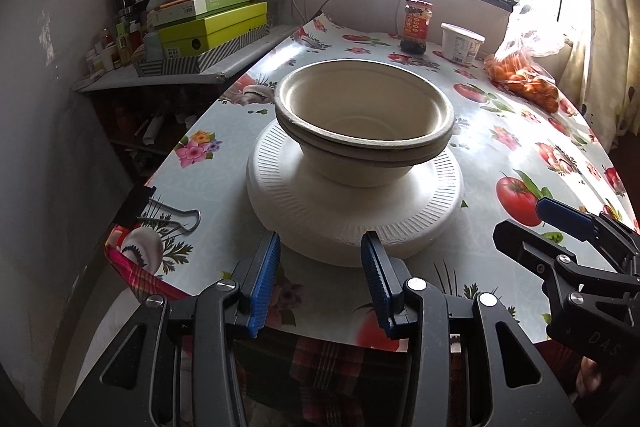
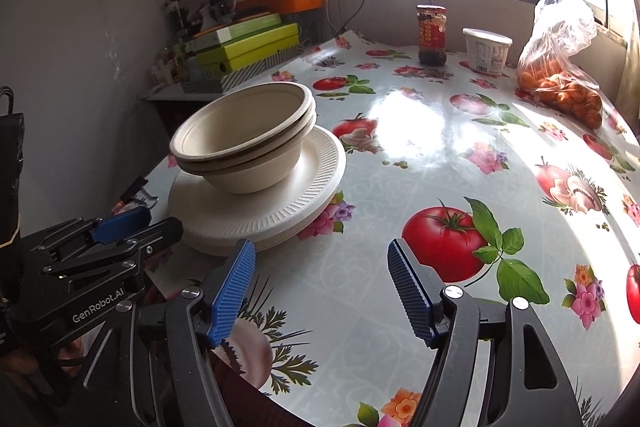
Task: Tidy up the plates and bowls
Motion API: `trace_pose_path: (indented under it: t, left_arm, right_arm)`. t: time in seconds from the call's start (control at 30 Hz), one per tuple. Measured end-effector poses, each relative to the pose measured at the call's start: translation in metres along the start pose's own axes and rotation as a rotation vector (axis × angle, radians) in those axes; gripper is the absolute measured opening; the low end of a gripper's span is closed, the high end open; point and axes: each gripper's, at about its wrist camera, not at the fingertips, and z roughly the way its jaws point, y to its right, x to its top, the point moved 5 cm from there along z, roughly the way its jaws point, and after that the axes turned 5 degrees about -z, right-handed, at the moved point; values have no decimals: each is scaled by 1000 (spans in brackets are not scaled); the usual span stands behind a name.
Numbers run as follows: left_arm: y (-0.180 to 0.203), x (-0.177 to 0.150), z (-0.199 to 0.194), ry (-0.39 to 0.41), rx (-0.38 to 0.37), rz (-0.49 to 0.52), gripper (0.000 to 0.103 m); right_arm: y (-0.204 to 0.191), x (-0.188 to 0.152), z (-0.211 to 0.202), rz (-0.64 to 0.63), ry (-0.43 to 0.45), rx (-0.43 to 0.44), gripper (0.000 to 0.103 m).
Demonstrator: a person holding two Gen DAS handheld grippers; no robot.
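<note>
Your left claw (image 1: 320,259) hangs spread and empty just short of the near rim of the plates (image 1: 352,219), with nothing between its blue pads. Your right claw (image 2: 320,267) is spread wider and also empty, over bare table (image 2: 440,155) to the right of the stack. The two nested bowls (image 1: 364,123) sit on the white foam plates near the table's left edge, and the pile looks already gathered.

The risks from here come mostly from how light this ware seems to be. If you nudge the plate rim with the left claw, the whole stack could slide away towards the table edge on that glossy cloth. In the right wrist view the bowls sit off-centre on the plates, towards the left, so a bump on the plate rim could tip them over that side. Pinch the foam rim hard and it will probably dent or crack. Grip only the top bowl and it may come up with the lower one stuck to it, then drop it.

Mind the binder clip (image 1: 168,215) at the left corner, which could catch a claw arm, and keep your two claws from knocking together beside the stack.
</note>
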Motion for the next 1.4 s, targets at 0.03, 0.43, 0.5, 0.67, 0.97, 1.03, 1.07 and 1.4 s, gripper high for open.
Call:
trace_pose_path:
  t: [0.03, 0.43, 0.5, 0.67, 0.97, 1.03, 1.07, 1.4]
  left_arm:
    - [1, 0, 0, -4, -7, 0, 43]
    - [6, -5, 0, -18, -15, 9, 43]
    - [6, -5, 0, -21, -15, 9, 43]
    - [5, -6, 0, -21, -6, 11, 43]
    - [6, -9, 1, -27, 7, 18, 43]
    - [6, -9, 1, -27, 7, 17, 43]
    - [6, -9, 1, -27, 7, 16, 43]
    - [6, -10, 0, -25, 10, 16, 43]
  right_arm:
    - [0, -1, 0, 1, 0, 0, 70]
    - [-3, -1, -2, 0, 0, -2, 71]
    - [-3, -1, -3, -1, 1, -3, 72]
    - [-3, -1, -3, -1, 0, -2, 73]
    - [-4, -2, -4, 1, 2, -3, 74]
    - [-4, -2, -4, 0, 2, -4, 75]
    - [-4, -2, -4, -1, 2, -3, 75]
    - [-5, -3, -5, -1, 2, -3, 75]
